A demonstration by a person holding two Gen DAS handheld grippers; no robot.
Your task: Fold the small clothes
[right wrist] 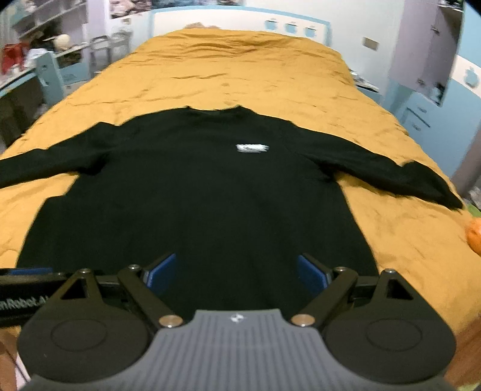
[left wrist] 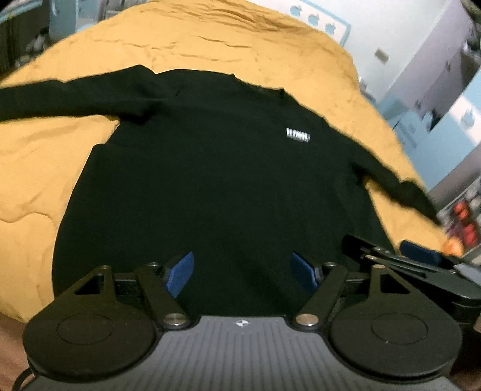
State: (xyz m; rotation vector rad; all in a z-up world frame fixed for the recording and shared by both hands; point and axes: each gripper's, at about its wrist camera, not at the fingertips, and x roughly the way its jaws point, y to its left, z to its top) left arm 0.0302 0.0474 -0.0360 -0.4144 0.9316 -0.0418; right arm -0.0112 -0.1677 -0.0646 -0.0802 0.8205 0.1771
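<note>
Only blurred white chest label (right wrist: 252,148), black sweater (right wrist: 192,204)

A home bedroom: wide bed (right wrist: 240,75) under a mustard quilt ahead of the fingers, blue-trimmed headboard (right wrist: 240,21) beyond, cluttered shelves (right wrist: 45,24) far left, pale blue drawers (right wrist: 421,117) far right.
</note>
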